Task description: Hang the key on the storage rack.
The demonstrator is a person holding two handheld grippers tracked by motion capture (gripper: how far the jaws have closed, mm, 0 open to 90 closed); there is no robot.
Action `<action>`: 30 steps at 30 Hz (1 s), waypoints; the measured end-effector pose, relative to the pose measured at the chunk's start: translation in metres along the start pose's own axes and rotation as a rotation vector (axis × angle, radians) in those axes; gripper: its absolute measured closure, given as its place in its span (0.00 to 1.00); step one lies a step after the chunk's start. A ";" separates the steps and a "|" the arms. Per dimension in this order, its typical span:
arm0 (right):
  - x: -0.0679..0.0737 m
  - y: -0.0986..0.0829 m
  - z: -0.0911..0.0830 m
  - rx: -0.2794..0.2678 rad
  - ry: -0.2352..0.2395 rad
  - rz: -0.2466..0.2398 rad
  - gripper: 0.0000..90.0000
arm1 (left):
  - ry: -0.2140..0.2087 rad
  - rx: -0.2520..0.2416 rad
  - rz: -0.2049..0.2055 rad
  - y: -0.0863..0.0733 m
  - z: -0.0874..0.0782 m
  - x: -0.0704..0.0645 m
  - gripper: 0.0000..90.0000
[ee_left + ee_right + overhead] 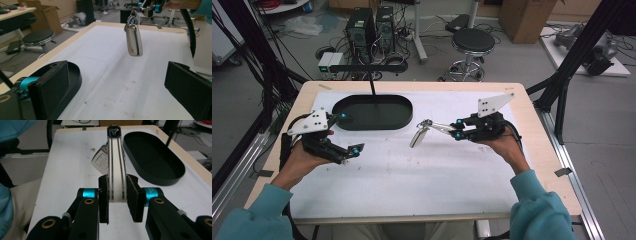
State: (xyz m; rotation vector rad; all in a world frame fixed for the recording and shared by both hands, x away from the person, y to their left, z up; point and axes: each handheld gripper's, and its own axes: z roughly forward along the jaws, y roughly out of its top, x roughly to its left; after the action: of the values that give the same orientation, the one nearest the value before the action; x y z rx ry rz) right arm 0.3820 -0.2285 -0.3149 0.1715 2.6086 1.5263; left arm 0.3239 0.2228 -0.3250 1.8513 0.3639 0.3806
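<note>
Gripped in my right gripper (117,200), jaws clamped, the key fob (419,136) hangs midair; left gripper (346,134) gapes wide; next, lowering into the black tray (404,120).

Black oval tray (373,112) — stool (473,42) beyond table (532,131).

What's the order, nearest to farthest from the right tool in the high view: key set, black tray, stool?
1. Key set: held in the right tool, hanging off its left end.
2. Black tray: farther left on the table.
3. Stool: on the floor beyond the table's far edge.
</note>
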 end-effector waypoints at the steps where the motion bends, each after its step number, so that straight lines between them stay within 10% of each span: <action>1: 0.001 0.003 0.002 0.010 0.010 -0.011 0.83 | -0.012 0.004 0.003 0.003 0.002 0.000 0.07; 30: 0.014 0.027 0.052 0.099 0.138 -0.068 0.83 | -0.235 0.169 0.091 0.046 0.076 -0.014 0.10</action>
State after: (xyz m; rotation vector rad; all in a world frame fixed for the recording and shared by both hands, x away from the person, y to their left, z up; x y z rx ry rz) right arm 0.3772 -0.1685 -0.3174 -0.0141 2.7673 1.4362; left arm 0.3470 0.1385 -0.3047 2.0581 0.1548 0.1942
